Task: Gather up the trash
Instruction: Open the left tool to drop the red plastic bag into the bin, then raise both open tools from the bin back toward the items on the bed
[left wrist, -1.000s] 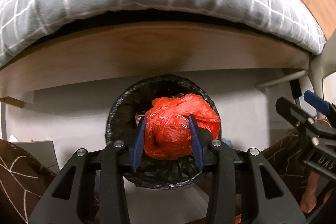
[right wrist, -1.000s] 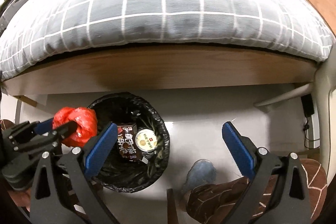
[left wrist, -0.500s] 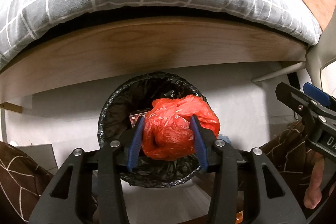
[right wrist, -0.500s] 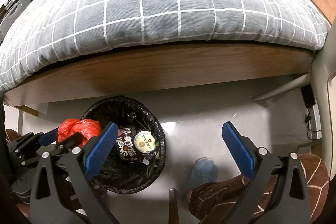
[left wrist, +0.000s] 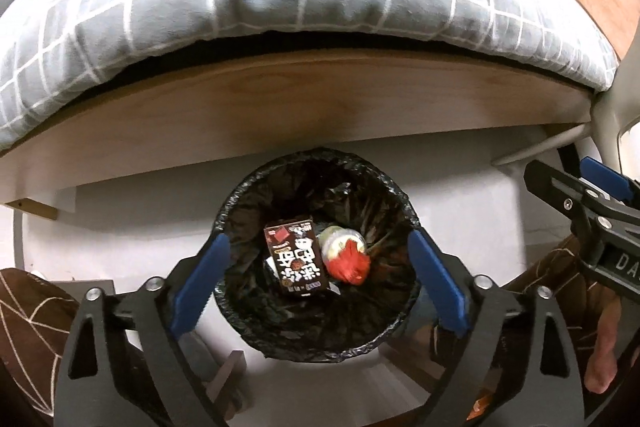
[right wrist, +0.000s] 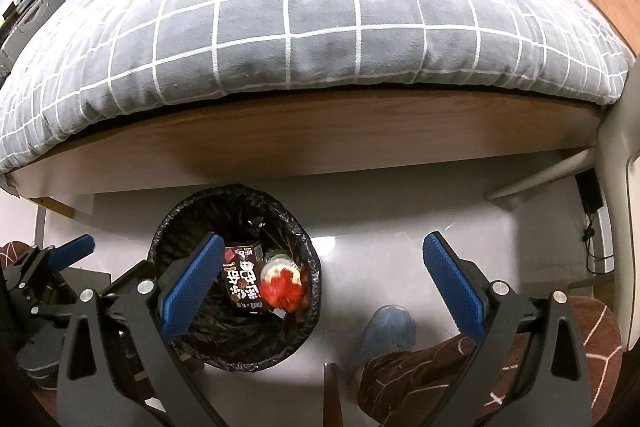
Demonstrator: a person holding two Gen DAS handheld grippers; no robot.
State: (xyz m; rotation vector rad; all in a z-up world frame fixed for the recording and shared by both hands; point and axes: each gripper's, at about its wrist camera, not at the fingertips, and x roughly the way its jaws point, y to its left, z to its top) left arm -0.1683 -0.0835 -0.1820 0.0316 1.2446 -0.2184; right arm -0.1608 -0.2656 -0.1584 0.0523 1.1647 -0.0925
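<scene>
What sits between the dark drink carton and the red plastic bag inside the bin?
A pale round cup lies between the carton and the red bag, which partly overlaps it. The left wrist view shows it best.

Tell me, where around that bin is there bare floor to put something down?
The pale floor is bare between the bin and the bed frame, and on toward the white post on the picture's right. It is crowded nearer the camera: a blue slipper and a brown patterned trouser leg. On the grey checked quilt, clutter sits only at the far left corner.
</scene>
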